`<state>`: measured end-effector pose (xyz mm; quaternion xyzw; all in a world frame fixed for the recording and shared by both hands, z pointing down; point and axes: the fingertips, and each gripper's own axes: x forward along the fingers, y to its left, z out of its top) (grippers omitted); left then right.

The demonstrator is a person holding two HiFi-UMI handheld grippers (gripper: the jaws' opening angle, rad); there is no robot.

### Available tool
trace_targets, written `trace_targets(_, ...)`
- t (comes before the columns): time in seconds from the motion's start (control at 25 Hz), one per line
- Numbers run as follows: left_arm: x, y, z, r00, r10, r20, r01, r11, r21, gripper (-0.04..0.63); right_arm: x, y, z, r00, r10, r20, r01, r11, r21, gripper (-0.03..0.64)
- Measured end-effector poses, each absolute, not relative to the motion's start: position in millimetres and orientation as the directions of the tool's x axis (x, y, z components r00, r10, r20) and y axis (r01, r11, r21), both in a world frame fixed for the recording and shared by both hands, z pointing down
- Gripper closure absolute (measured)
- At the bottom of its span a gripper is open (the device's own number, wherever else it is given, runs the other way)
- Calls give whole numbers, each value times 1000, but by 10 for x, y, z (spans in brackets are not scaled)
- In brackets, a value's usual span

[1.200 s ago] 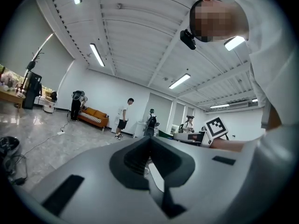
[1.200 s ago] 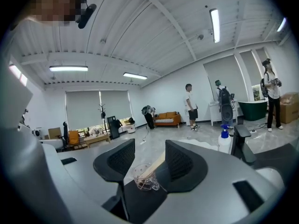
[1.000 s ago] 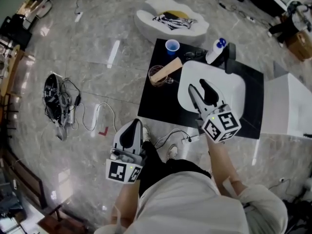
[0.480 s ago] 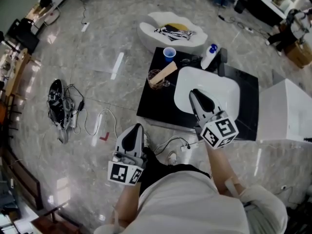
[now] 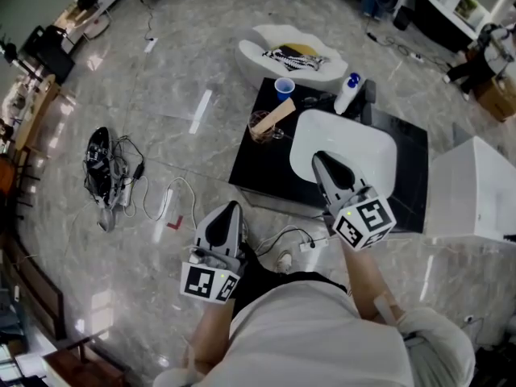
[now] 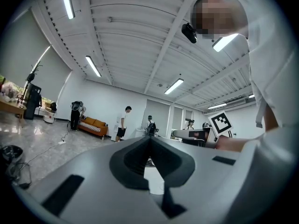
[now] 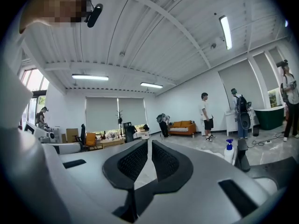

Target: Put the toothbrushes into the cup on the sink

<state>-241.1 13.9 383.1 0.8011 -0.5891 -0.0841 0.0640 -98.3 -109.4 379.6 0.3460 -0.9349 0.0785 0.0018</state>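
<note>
Right claw (image 5: 321, 160) has just been closing, empty, by the sink (image 5: 372, 145).

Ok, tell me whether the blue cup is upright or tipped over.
Upright: the blue cup stands on the black table, its open mouth facing up.

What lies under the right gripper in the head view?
The white sink. The right gripper, whose empty jaws have just been closing, covers part of the basin; anything there is hidden.

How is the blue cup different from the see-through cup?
The blue cup is solid blue; the see-through cup is clear. The blue cup shows nothing inside; the see-through cup has a tan piece leaning out of it. Both stand upright on the black table beside the white sink.
</note>
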Motion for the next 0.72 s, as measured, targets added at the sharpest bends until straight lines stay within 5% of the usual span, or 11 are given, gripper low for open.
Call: trace_targets(0.72, -2381, 497, 3660, 251, -964, -85, -951, -262, 166, 592, -1155, -409, 3359, -834, -552, -5, -552, 834, 6, 566)
